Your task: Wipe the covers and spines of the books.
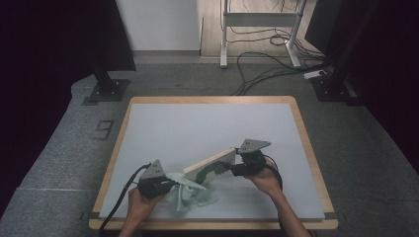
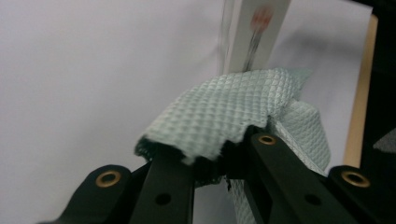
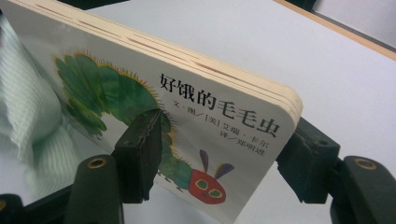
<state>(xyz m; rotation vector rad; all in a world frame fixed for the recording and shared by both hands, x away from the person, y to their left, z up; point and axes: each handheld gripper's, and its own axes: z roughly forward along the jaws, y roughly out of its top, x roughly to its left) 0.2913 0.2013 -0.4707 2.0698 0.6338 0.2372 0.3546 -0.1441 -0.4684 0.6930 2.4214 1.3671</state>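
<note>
Item one, my left gripper (image 1: 165, 186): jaws pinched on a pale green waffle-weave cloth (image 2: 224, 112), bunched between the fingers and pressed against the book's cover; item two, my right gripper (image 1: 237, 165): jaws clamped across a thick white board book with a green caterpillar (image 3: 187, 116), held tilted over the grey table (image 1: 197, 128).
</note>
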